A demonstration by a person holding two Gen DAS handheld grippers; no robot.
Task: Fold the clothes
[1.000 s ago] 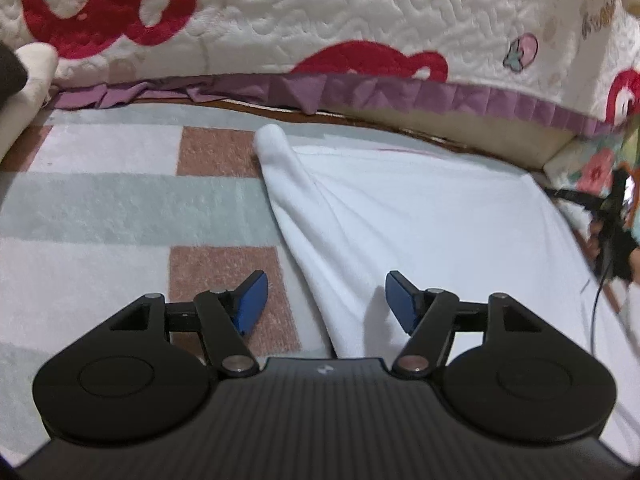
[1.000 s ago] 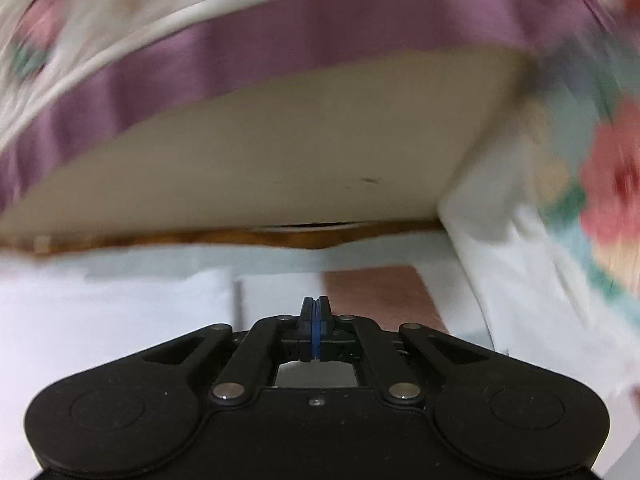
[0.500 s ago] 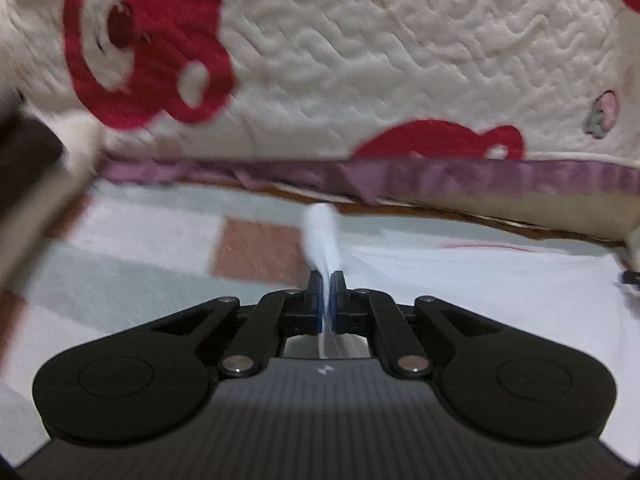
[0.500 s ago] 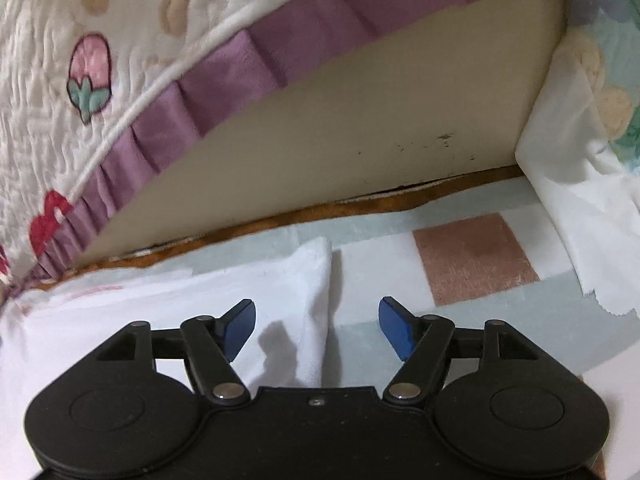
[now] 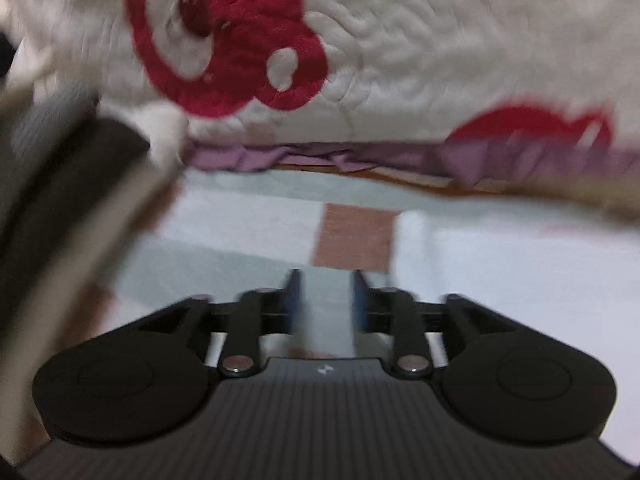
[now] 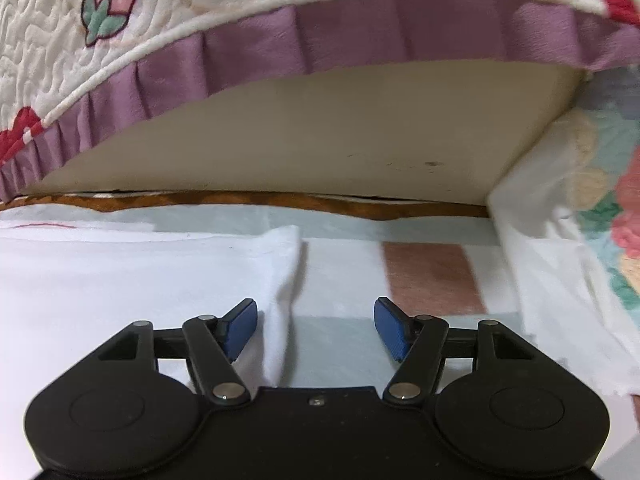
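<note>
My white cloth (image 6: 140, 280) lies flat on the checked mat (image 6: 432, 276), its right edge doubled over. My right tool (image 6: 315, 330) gapes wide over that edge. My left tool (image 5: 323, 302) looks partly apart, empty I think; it's blurry. More folds may remain.

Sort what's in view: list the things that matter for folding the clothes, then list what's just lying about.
For the job:
- white garment, lying flat on the mat
- left gripper, jaws apart, nothing between them
- right gripper, jaws wide open over the garment's folded edge

Just there:
- checked mat
- quilted cover with purple frill
- floral fabric
</note>
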